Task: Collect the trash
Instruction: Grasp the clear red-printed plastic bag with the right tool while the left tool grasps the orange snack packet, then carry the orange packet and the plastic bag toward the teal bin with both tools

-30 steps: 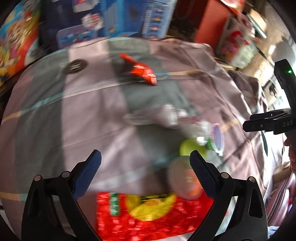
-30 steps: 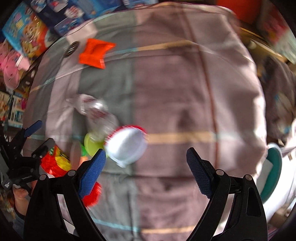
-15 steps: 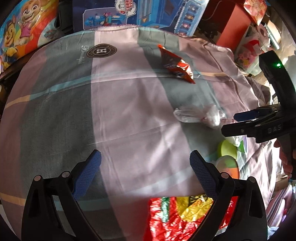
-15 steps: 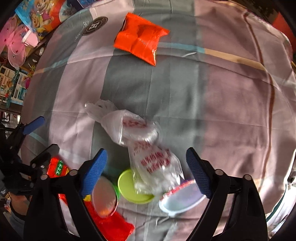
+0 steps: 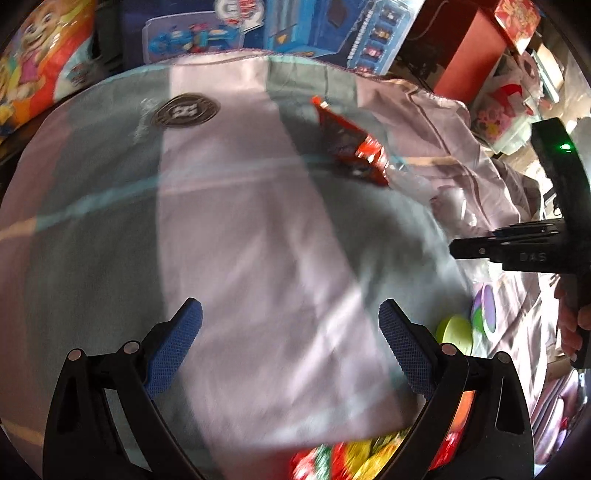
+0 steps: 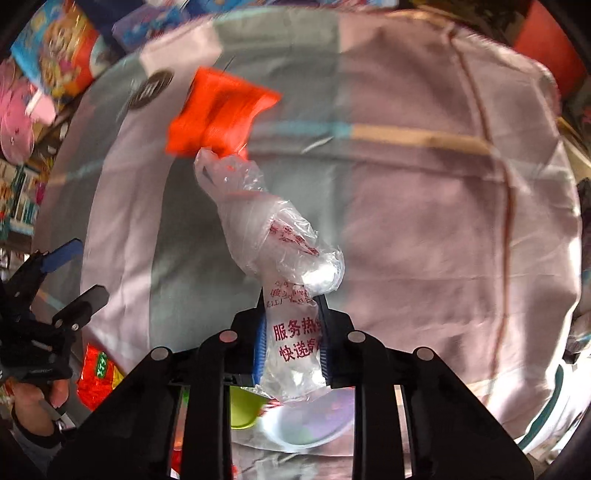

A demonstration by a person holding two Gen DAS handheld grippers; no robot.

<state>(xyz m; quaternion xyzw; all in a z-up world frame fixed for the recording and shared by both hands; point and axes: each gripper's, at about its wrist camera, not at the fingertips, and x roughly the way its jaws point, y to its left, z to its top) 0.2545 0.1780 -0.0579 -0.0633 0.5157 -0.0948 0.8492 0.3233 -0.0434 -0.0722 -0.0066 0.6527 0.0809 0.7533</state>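
A crumpled clear plastic bag point(image 6: 266, 229) with red print sits between the pads of my right gripper point(image 6: 291, 301). The jaws are closing and the pads press on its lower part. The bag's far end reaches an orange-red snack wrapper point(image 6: 218, 114) that lies on the striped bedsheet point(image 6: 424, 221). In the left wrist view that wrapper point(image 5: 354, 147) lies far ahead, and the right gripper point(image 5: 458, 251) comes in from the right. My left gripper point(image 5: 290, 314) is open over bare sheet with nothing between its fingers. It also shows at the left edge of the right wrist view point(image 6: 85, 269).
A green lid point(image 5: 454, 334) and a purple-white lid point(image 5: 485, 310) lie near the right finger. A red and yellow snack bag point(image 5: 351, 458) lies at the near edge. Toy boxes point(image 5: 332, 33) stand behind the bed. A person's hand point(image 6: 33, 402) holds the left gripper.
My right gripper came down over the clear bag and its jaws went from wide open to pressing on it. The left gripper moved left; the lids and red bag slid toward the frame's edge.
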